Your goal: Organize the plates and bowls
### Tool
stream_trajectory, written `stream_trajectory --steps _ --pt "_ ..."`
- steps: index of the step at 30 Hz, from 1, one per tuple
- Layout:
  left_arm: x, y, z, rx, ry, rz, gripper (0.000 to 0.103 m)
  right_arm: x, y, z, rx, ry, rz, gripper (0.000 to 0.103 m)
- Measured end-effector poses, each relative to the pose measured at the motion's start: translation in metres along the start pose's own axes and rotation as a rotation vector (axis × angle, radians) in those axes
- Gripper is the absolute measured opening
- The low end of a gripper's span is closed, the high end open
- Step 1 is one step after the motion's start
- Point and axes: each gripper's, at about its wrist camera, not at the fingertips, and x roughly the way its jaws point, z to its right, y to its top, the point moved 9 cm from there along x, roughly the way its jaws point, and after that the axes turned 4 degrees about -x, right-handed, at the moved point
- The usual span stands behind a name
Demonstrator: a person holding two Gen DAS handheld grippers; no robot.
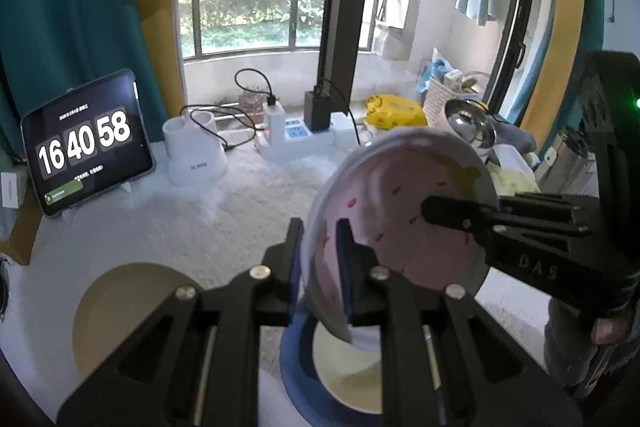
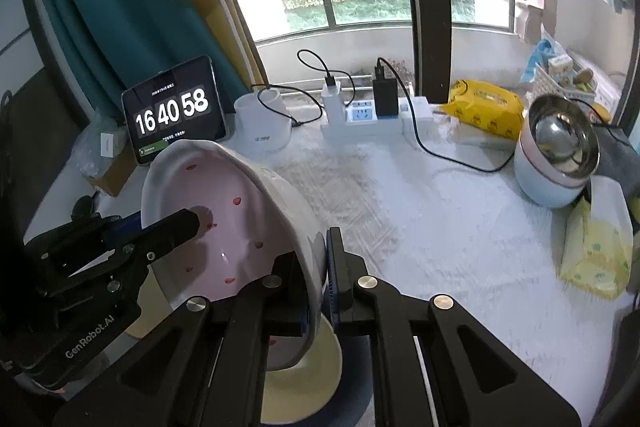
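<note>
A pink bowl (image 1: 400, 211) with red specks and a white outside hangs tilted above the table, held from both sides. My left gripper (image 1: 320, 231) is shut on its near rim, one finger inside and one outside. My right gripper (image 2: 318, 247) is shut on the opposite rim of the pink bowl (image 2: 224, 227). Each gripper shows in the other's view: the right gripper (image 1: 440, 211) and the left gripper (image 2: 188, 223). Just beneath the pink bowl sits a blue bowl with a cream inside (image 1: 344, 379) (image 2: 304, 379). A cream plate (image 1: 120, 307) lies to its left.
A steel bowl stacked in pink and pale blue bowls (image 2: 560, 147) stands at the right. Along the back are a tablet clock (image 2: 172, 111), a white lamp base (image 2: 260, 127), a power strip (image 2: 360, 119) with cables and a yellow packet (image 2: 484, 107). A tissue pack (image 2: 596, 251) lies right.
</note>
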Motion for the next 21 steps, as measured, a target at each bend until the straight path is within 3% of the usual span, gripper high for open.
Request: stream_trajectory --steps 21 --pt "-0.003 -0.042 0.001 -0.014 -0.010 -0.060 0.016 0.001 -0.048 -0.008 0.031 0.005 -0.076 0.009"
